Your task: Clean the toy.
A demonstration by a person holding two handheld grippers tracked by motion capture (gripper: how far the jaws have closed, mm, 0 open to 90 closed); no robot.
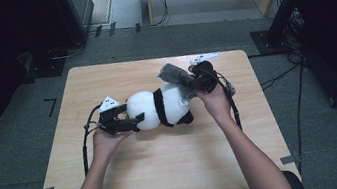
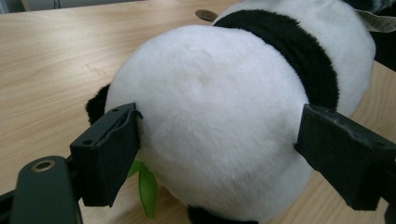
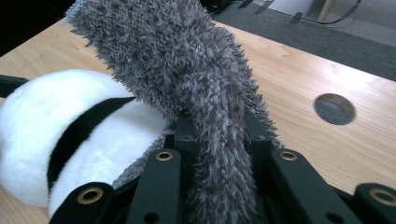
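Observation:
A black-and-white panda plush lies on its side in the middle of the wooden table. My left gripper is at its left end. In the left gripper view both pads press the sides of the round white part of the panda. My right gripper is lifted at the panda's upper right end and is shut on a fuzzy grey cloth. In the right gripper view the grey cloth stands up out of my right gripper and drapes against the panda.
A small green felt piece sticks out under the panda. The table has a round cable hole beyond the cloth. Dark stands and cables ring the table on the carpeted floor.

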